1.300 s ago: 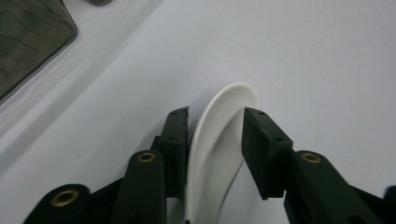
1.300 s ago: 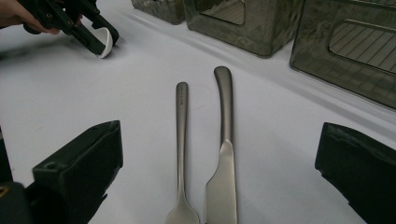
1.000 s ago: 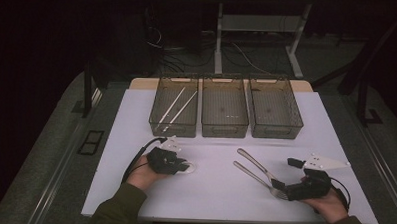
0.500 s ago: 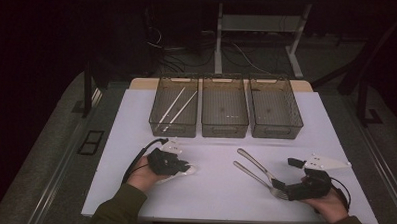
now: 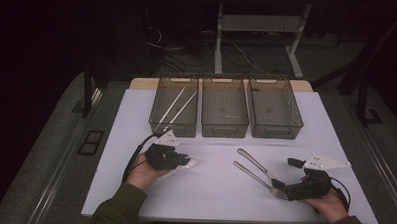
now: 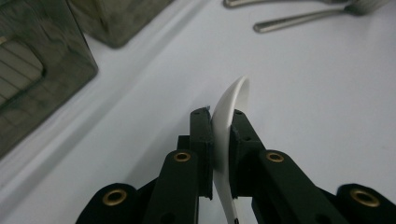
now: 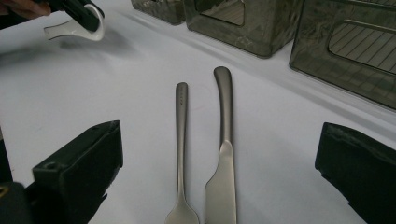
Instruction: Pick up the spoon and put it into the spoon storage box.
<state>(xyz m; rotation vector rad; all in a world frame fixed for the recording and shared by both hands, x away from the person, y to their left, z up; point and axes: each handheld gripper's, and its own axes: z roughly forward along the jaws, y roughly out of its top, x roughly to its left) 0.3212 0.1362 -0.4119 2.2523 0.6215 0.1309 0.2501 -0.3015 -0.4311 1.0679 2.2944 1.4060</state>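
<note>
My left gripper (image 5: 179,160) is at the table's front left, shut on a white plastic spoon (image 5: 189,163). In the left gripper view the spoon (image 6: 235,98) stands on edge between the closed jaws of that gripper (image 6: 219,119), its bowl pointing forward. My right gripper (image 5: 286,174) sits at the front right, jaws wide apart. In the right gripper view a metal fork (image 7: 181,140) and a metal knife (image 7: 225,112) lie side by side on the white table between the open jaws (image 7: 219,172), touching neither. In the high view the knife (image 5: 253,163) lies beyond the fork (image 5: 256,178).
Three dark mesh bins stand in a row at the back: the left bin (image 5: 159,118) holds a pair of chopsticks (image 5: 179,105); the middle bin (image 5: 225,128) and right bin (image 5: 276,129) look bare. Bin walls (image 7: 261,28) rise beyond the cutlery.
</note>
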